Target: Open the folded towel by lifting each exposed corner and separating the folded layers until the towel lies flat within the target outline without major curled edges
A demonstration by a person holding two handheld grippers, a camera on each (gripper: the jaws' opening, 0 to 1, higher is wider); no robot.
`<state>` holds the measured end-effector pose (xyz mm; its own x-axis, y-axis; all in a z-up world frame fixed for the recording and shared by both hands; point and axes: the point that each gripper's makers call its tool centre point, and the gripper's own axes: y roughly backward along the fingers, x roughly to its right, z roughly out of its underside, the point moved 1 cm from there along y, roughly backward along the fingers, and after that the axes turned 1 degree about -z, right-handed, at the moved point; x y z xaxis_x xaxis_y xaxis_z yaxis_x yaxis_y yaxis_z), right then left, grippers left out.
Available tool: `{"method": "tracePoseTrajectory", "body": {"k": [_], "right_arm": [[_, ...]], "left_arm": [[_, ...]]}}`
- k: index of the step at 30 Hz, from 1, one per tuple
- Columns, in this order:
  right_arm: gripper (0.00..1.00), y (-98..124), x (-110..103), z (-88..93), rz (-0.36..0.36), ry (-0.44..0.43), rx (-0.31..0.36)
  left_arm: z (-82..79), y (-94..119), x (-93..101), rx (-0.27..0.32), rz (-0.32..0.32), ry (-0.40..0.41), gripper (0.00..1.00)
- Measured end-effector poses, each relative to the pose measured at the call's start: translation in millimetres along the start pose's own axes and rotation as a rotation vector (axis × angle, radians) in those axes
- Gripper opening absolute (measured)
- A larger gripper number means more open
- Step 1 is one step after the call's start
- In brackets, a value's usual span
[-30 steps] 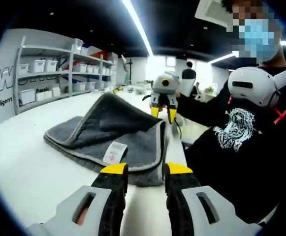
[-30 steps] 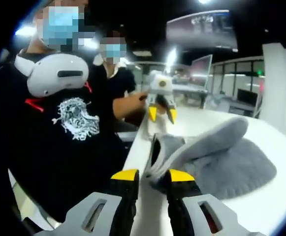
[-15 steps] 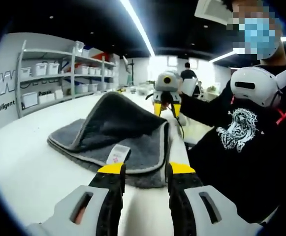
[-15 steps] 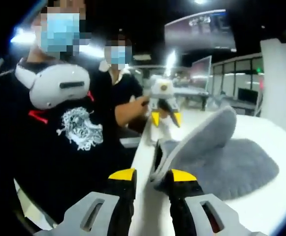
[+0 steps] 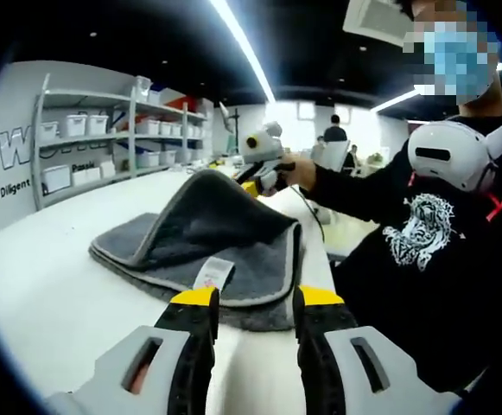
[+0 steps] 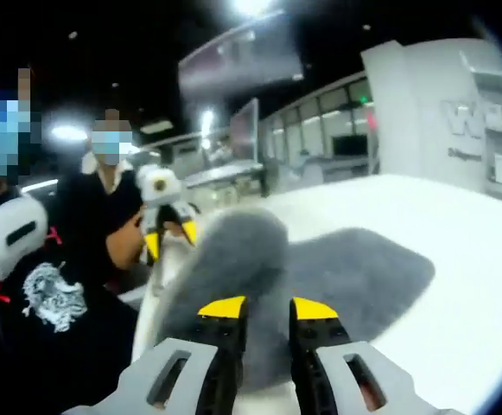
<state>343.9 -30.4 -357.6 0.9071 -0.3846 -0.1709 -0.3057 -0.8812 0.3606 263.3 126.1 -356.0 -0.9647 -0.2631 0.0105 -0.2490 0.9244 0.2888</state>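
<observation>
In the left gripper view, the left gripper (image 5: 252, 301) sits nearest, its 2 yellow-tipped jaws apart with a clear gap between them, hovering just short of the near edge of the grey towel (image 5: 225, 251). The white care label (image 5: 213, 274) lies at that near edge, between the jaw tips. The towel rests on the white table (image 5: 52, 294), with bare tabletop to the left of it and in front of it. The towel's right edge runs close to the table's right border, beside the person's black sleeve (image 5: 354, 190). The upper layer is raised from the far right corner and arches over the lower layer, its pale trimmed edge exposed along the left side. At that raised corner the right gripper (image 5: 252, 184) is held tilted by a hand (image 5: 295, 170), with the arm extended across the table. In the right gripper view, the right gripper's (image 6: 265, 308) jaw tips stand slightly apart against the lifted grey fold (image 6: 233, 259); whether they clamp the fabric cannot be determined. Farther off, shelving (image 5: 112, 138) with white bins lines the wall.
</observation>
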Motion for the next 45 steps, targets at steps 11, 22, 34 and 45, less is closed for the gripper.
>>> {"method": "tracePoseTrajectory", "body": {"k": [11, 22, 34, 45], "right_arm": [[0.2, -28, -73, 8.5, -0.17, 0.222, -0.091], [0.21, -19, -69, 9.2, -0.153, 0.218, -0.086], [0.27, -7, -59, -2.5, -0.111, 0.218, -0.053], [0.29, -6, -62, -9.2, -0.107, 0.234, -0.043]], "left_arm": [[-19.9, 13, -9.9, 0.069, -0.057, 0.009, 0.4], [-22.2, 13, -5.8, 0.072, -0.058, -0.002, 0.4], [-16.5, 9, -7.4, 0.003, -0.112, -0.049, 0.43], [-24.5, 12, -6.5, 0.032, -0.151, 0.09, 0.45]]}}
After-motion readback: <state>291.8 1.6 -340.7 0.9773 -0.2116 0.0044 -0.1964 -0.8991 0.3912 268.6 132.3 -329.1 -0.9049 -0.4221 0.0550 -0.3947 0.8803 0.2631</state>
